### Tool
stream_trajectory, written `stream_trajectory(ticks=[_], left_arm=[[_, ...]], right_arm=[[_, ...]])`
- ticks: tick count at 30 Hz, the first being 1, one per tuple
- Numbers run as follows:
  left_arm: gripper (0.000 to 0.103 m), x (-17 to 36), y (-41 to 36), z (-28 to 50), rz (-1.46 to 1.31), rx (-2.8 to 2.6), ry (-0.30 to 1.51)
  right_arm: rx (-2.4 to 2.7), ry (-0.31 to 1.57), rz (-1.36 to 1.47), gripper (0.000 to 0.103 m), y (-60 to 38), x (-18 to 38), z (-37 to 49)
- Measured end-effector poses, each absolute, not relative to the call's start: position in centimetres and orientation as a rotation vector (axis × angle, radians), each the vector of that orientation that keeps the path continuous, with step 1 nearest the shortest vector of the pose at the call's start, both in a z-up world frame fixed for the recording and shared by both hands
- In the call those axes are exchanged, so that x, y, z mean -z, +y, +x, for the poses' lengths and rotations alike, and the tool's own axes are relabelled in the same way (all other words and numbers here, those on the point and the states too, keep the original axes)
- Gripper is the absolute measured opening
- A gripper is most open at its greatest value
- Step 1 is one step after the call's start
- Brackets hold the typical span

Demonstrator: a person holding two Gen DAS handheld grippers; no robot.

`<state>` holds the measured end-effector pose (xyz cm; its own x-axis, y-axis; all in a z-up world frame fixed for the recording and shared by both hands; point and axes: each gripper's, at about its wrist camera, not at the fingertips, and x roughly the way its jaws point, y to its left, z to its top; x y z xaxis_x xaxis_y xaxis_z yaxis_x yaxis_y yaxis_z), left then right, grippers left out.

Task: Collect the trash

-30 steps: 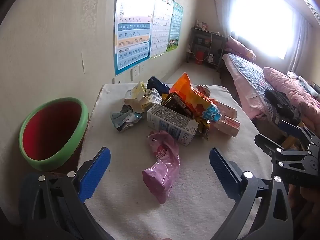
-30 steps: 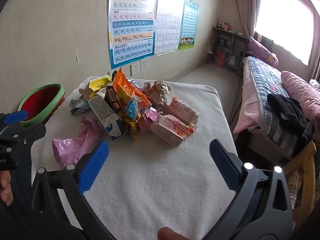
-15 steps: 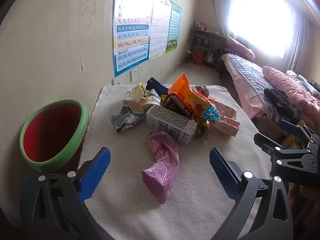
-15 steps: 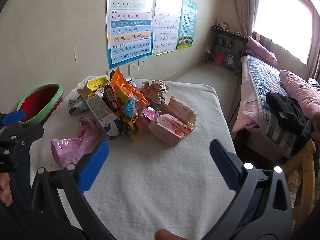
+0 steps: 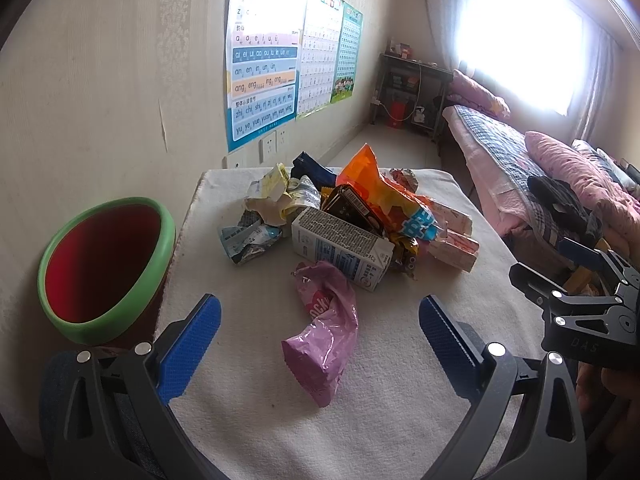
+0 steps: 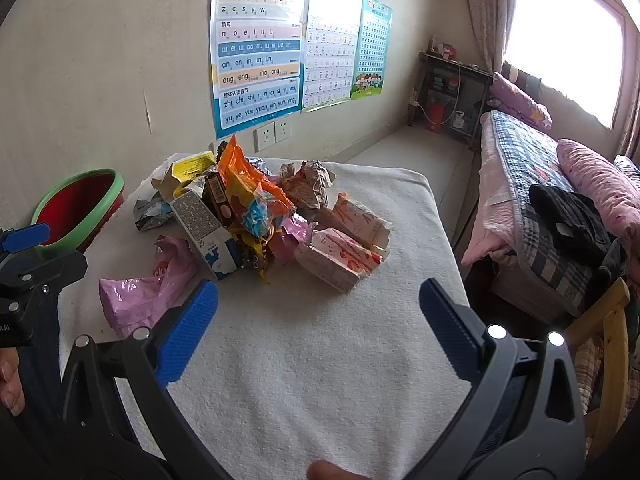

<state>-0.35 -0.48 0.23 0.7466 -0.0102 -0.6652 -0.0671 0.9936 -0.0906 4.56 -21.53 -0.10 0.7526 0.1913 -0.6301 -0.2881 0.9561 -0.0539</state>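
Observation:
A pile of trash lies on a white-clothed table [image 5: 400, 420]. Nearest is a pink wrapper [image 5: 326, 332], also in the right wrist view [image 6: 140, 292]. Behind it lie a white milk carton [image 5: 340, 252], an orange snack bag [image 5: 384, 196], crumpled wrappers [image 5: 248, 238] and pink-white cartons [image 6: 340, 258]. A red bin with a green rim [image 5: 100, 272] stands at the table's left edge. My left gripper [image 5: 320, 338] is open, its jaws either side of the pink wrapper, short of it. My right gripper [image 6: 318, 332] is open and empty above bare cloth.
The wall with posters [image 6: 256, 52] runs behind the table. A bed [image 6: 540, 208] with pink pillows and dark clothes stands to the right. A wooden chair [image 6: 608, 344] is near the table's right corner. A dark shelf [image 6: 452, 96] stands by the window.
Both grippers have drifted slightly; the views shift a little, with the trash pile sitting marginally farther off. Nothing was gripped or moved on the table.

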Motion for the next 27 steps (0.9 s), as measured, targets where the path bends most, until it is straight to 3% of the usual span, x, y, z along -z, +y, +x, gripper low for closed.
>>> stream_trajectory(ticks=[27], left_arm=[[0.095, 0.09, -0.57, -0.26, -0.115, -0.027, 0.733]], right_arm=[[-0.267, 0.672, -0.155, 0.099, -21.50, 0.30, 4.57]])
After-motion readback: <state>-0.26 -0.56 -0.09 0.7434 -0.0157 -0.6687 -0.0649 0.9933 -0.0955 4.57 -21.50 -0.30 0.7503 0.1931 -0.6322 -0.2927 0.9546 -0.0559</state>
